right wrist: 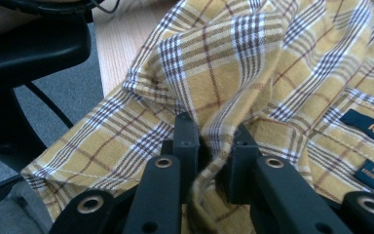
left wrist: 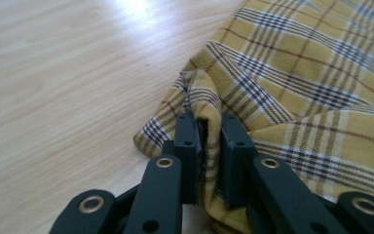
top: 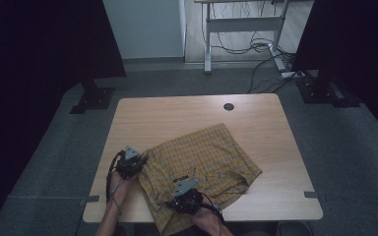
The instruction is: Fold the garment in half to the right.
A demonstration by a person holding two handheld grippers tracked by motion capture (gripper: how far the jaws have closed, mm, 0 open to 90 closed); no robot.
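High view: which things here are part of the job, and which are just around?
In the job:
shirt
left gripper, shut on shirt
right gripper, shut on shirt
table

Just around:
desk frame
floor cables
stand bases

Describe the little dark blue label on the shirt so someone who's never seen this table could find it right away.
On the wooden table lies a yellow plaid shirt, its near edge hanging over the table's front. In the right gripper view, beside the right tool, sits the dark blue label with orange letters, a smaller blue size tag reading M below it.
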